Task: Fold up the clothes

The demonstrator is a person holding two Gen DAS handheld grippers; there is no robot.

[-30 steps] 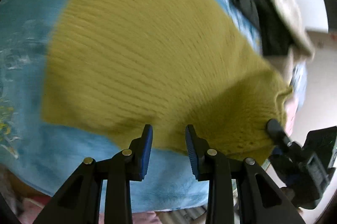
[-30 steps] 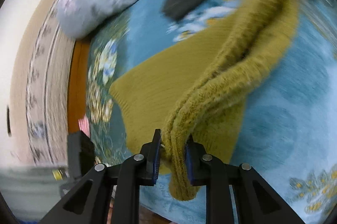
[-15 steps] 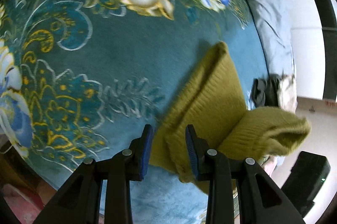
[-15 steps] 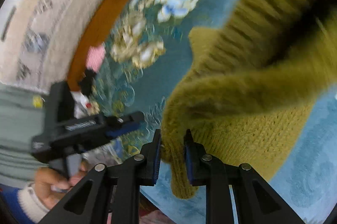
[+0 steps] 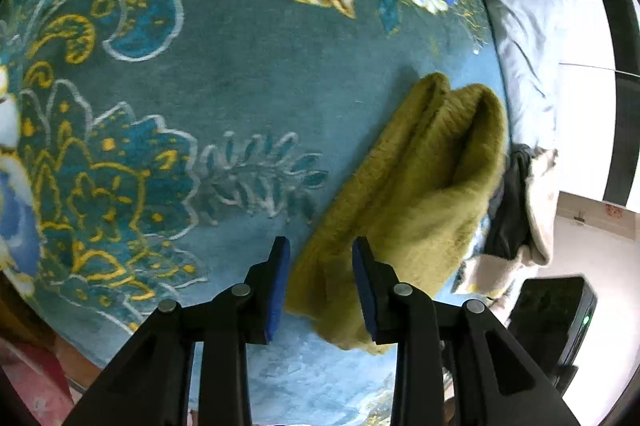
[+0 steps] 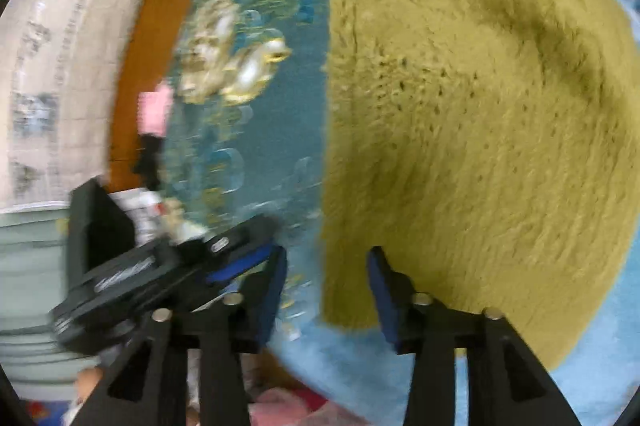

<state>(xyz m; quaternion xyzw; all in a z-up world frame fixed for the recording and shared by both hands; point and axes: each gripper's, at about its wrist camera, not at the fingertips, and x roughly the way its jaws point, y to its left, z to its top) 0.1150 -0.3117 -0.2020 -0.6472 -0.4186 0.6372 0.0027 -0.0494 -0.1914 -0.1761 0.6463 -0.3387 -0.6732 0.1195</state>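
Olive-green fuzzy knit sweater (image 5: pixel 424 186) lies on the teal floral-patterned plush blanket (image 5: pixel 240 86), doubled over on itself: the left wrist view shows a top layer laid back over the lower one, with a rounded fold at the far end. Left gripper (image 5: pixel 320 282): jaws opening, near corner of the sweater sits between the blue pads, but I see a gap on both sides, so it's not pinching. Right gripper (image 6: pixel 328 290): jaws also opening, well apart, sweater's near edge lies between them and close to the right-hand pad; nothing clamped. Right view is motion-blurred, so edge contact there is hard to call. The left gripper body shows in the right view at lower left, just beside the right one, so both are working the same near edge. My read: fold has just been laid down and both are letting go. Risks from here: fuzzy knit can snag on a pad as the jaws back off, which would drag the corner and peel the top layer open. The top layer looks puffed up at the far end, not pressed flat, so it could slump or spring back on its own. The two grippers are close enough to bump on withdrawal. A dark-and-cream pile of other clothes (image 5: pixel 524 210) sits touching the sweater's far side; any next fold toward it could catch that pile.
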